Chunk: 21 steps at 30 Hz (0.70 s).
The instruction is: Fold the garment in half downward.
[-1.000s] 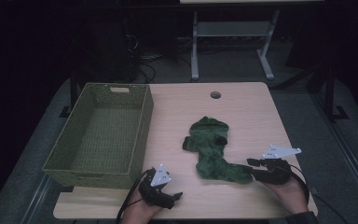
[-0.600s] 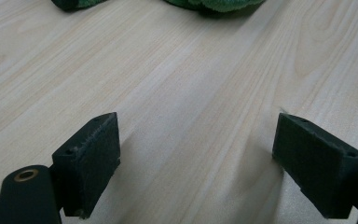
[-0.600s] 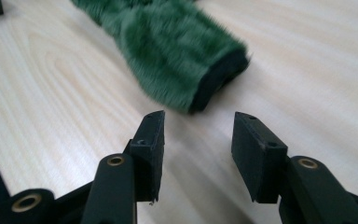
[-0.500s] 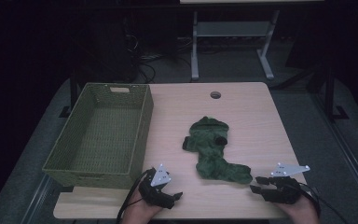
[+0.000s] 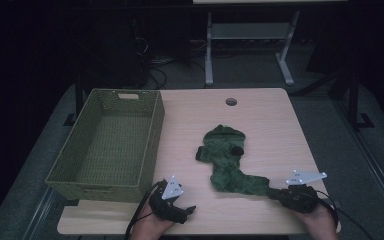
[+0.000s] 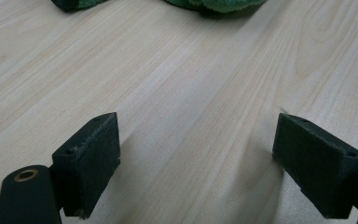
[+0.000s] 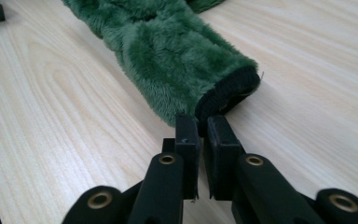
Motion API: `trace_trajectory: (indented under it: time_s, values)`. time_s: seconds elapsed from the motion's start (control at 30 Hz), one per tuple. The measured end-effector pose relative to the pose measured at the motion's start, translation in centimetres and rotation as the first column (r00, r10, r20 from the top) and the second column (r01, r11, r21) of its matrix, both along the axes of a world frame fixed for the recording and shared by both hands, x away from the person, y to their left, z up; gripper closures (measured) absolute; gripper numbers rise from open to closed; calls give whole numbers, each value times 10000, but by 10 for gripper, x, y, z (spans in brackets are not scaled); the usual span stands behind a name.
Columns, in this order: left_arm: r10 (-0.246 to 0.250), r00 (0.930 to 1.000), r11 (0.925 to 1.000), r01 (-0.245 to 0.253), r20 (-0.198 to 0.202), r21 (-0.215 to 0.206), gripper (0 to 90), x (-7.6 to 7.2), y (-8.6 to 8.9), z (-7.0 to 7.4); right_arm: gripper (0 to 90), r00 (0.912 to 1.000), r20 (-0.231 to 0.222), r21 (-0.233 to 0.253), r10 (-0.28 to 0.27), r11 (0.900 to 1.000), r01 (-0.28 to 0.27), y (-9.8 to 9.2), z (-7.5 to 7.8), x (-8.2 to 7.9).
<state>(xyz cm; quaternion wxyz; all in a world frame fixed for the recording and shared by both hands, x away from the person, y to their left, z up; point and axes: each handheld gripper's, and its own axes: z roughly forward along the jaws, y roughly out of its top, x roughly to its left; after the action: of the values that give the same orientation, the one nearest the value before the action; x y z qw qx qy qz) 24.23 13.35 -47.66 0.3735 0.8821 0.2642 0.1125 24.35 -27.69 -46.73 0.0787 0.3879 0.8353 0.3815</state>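
Near the tabletop's front edge, the right claw (image 7: 203, 126) has slid back toward the person and now pinches the fuzzy green fabric garment's (image 5: 227, 162) black cuff — ready for lifting; left claw (image 6: 209, 163) stays spread, resting idle.

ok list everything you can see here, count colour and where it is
fuzzy garment: 1, dark green with a black cuff, mid-right of the table, its near end at the right gripper
basket: 1, olive green woven, left side of the table, nothing in it
table: 1, light wood, round cable hole near its far edge
metal frame: 1, grey, on the floor beyond the table
left gripper: 1, black, open over bare table at the near edge
right gripper: 1, black, shut on the garment's black cuff
hands: 2, at the near edge
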Motion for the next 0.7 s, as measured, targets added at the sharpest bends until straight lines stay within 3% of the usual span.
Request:
trace_trajectory:
  time_s: [0.2, 0.37, 0.5, 0.7]
  values:
    - [-1, 10000, 10000, 1, -1, 2, 141, 0, 0, 0, 847, 9998, 147, -11, -105, 9999, 105, -12, 5, -2]
    - [-2, 10000, 10000, 2, -1, -3, 140, 0, 0, 0, 846, 9979, 611, 120, 198, 9997, -206, -9, 20, 1]
    - [-10, 10000, 10000, 10, 11, -2, 140, 0, 0, 0, 846, 9950, 902, 270, 439, 9986, -465, -1, 30, 7]
    - [28, 10000, 10000, -28, 1, -75, 140, 0, -1, 0, 845, 9795, 1432, 337, 1418, 9884, -1480, 31, 50, 22]
